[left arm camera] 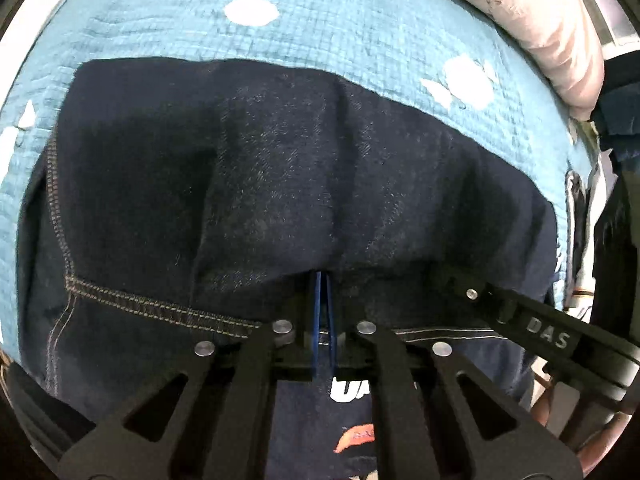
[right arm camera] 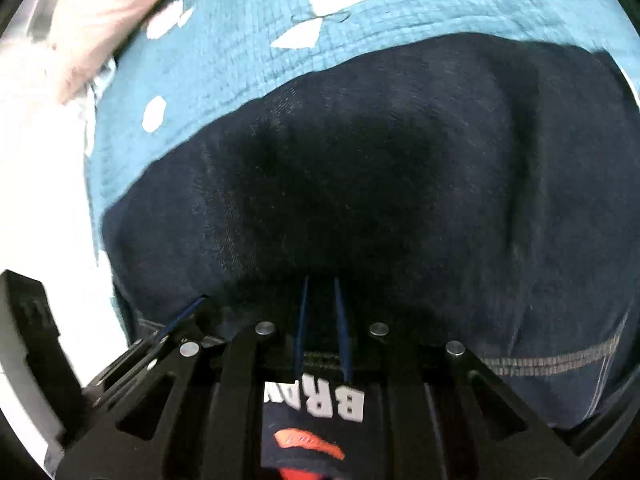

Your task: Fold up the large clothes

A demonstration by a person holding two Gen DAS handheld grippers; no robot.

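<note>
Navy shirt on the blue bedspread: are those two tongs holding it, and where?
Yes. Both the left tongs and the right tongs pinch the navy shirt along its near folded edge, side by side.

Even indoor light is falling from above, leaving the navy garment point(left arm camera: 304, 168) nearly black, with a dark shadow patch at its middle. The right wrist view is smearing with motion blur and blowing out white at its left edge. Fisheye curvature is bending both rims.
</note>
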